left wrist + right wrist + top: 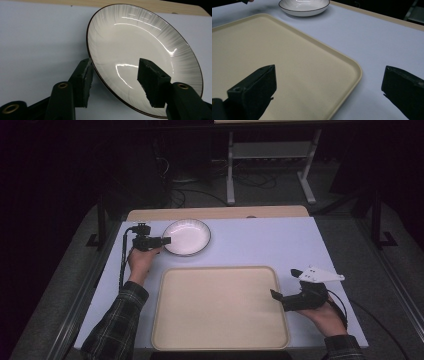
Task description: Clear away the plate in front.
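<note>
A white shallow plate [189, 235] with a thin dark rim stands at the back left of the table. My left gripper [165, 240] is at its left edge. In the left gripper view the plate's [140, 42] near rim passes between the jaws of the left gripper [116, 68]: one jaw is outside the rim and the other is over the inside, with a gap left, so it is open. A beige tray [220, 310] lies empty at the front centre. The right gripper [284, 282] stands wide open at the tray's right edge [352, 75], holding nothing.
The pale table top [265, 240] ends in a wooden strip [215, 213] at the back. Beyond it the floor holds a metal stand [270, 150] and cables. The plate [304, 6] is visible far off in the right gripper view.
</note>
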Available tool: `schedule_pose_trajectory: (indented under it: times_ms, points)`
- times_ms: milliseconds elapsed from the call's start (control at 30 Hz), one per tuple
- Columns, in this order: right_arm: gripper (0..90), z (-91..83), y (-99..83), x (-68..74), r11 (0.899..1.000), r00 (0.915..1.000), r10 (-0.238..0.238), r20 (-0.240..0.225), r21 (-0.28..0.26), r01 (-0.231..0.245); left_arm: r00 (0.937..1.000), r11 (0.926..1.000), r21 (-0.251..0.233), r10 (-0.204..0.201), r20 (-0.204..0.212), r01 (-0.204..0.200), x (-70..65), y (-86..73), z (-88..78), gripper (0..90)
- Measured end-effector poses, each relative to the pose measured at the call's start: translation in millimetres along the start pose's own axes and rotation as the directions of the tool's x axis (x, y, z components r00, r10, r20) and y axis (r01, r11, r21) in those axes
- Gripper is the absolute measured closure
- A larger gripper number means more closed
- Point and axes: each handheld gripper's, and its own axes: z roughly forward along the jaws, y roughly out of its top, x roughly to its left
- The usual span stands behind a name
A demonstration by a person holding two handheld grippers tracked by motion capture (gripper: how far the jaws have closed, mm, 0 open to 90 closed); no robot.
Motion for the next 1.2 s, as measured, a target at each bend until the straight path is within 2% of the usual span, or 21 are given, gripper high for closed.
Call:
schedule_pose_trajectory:
  times_ms: [33,200,433,467,567,867,967,1100,1200]
  points:
    - [0.0,0.0,-0.1,-0.1,1.000,1.0000,0.000,0.000,0.001,0.000,0.9997,0.9998,0.004,-0.020,-0.013,0.020,1.1,-1.1,1.7,47.7]
    - [0.0,-0.2,0.0,-0.1,1.000,1.0000,-0.001,0.001,0.001,0.001,0.9984,0.9982,0.018,-0.057,-0.003,0.057,3.7,-5.0,5.5,53.0]
    - [0.0,-0.2,0.3,-0.2,1.000,1.0000,-0.001,0.004,0.000,0.001,0.9963,0.9956,0.037,-0.086,-0.007,0.086,4.4,-7.9,8.9,59.1]
    - [0.0,-0.3,0.3,-0.2,1.000,1.0000,0.000,0.003,0.000,0.000,0.9948,0.9940,0.039,-0.102,-0.006,0.102,4.5,-8.5,9.6,60.8]
    - [0.0,-0.3,0.2,-0.2,1.000,1.0000,-0.001,0.005,0.000,0.001,0.9950,0.9940,0.048,-0.098,-0.018,0.099,4.1,-9.1,10.3,63.5]
    - [0.0,-0.9,0.4,0.2,1.000,1.0000,-0.006,0.008,0.002,0.006,0.9880,0.9854,0.072,-0.155,-0.001,0.154,2.2,-13.0,14.0,65.2]
    - [0.0,-0.9,0.6,0.5,1.000,0.9999,-0.008,0.008,0.001,0.008,0.9898,0.9869,0.075,-0.142,-0.013,0.143,0.4,-12.9,14.4,65.0]
    - [0.0,-0.6,0.6,0.9,1.000,0.9999,-0.012,0.008,0.004,0.012,0.9896,0.9866,0.078,-0.141,-0.028,0.143,-1.3,-12.1,15.1,66.5]
    - [0.0,-0.7,0.4,1.0,1.000,0.9999,-0.012,0.007,0.006,0.012,0.9884,0.9854,0.079,-0.150,-0.025,0.151,-0.5,-11.9,15.0,67.6]
